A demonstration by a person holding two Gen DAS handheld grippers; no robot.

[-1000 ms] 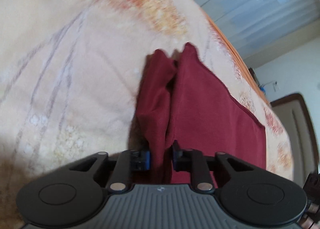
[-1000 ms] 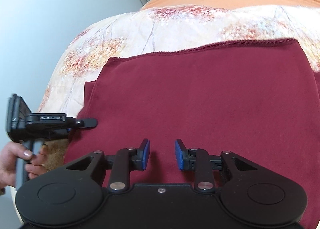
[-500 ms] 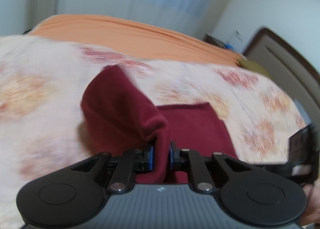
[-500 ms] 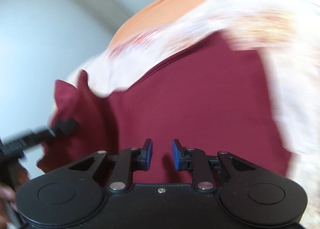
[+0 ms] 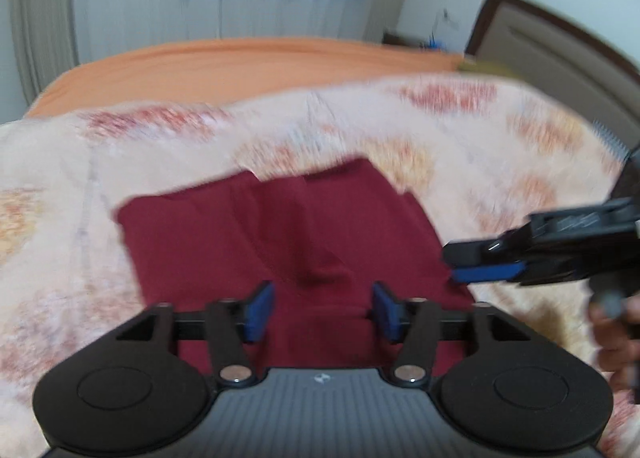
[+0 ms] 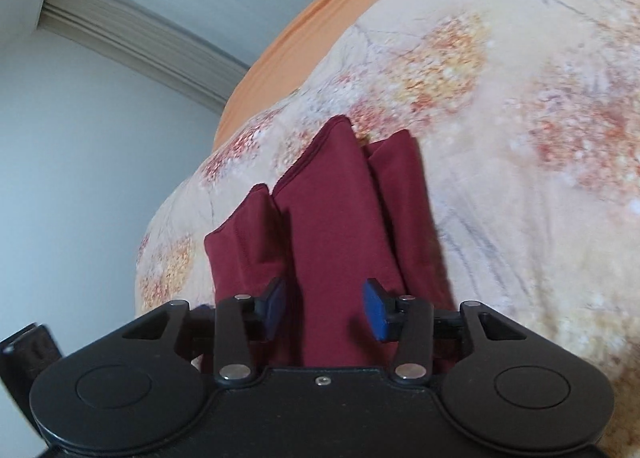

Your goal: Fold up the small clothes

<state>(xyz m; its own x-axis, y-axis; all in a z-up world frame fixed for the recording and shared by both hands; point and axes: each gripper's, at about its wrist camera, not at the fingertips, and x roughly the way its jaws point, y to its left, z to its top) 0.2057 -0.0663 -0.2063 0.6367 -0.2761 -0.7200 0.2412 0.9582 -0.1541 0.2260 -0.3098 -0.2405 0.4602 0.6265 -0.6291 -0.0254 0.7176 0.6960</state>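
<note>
Since the earlier frames the dark red garment has gone from a lifted flap pinched in the left gripper to a folded stack lying flat on the floral bedspread. Left jaws have just been opening; cloth lies below the gap, pads not pressing it, presumably a release so the fold settles. Further right in the left view, the right gripper sits at the garment's right edge, a hand behind it. Its jaws have also just been opening and stand apart over the layered cloth, gripping nothing. Layer edges at the far end look staggered; judged: fold laid, may need squaring.
</note>
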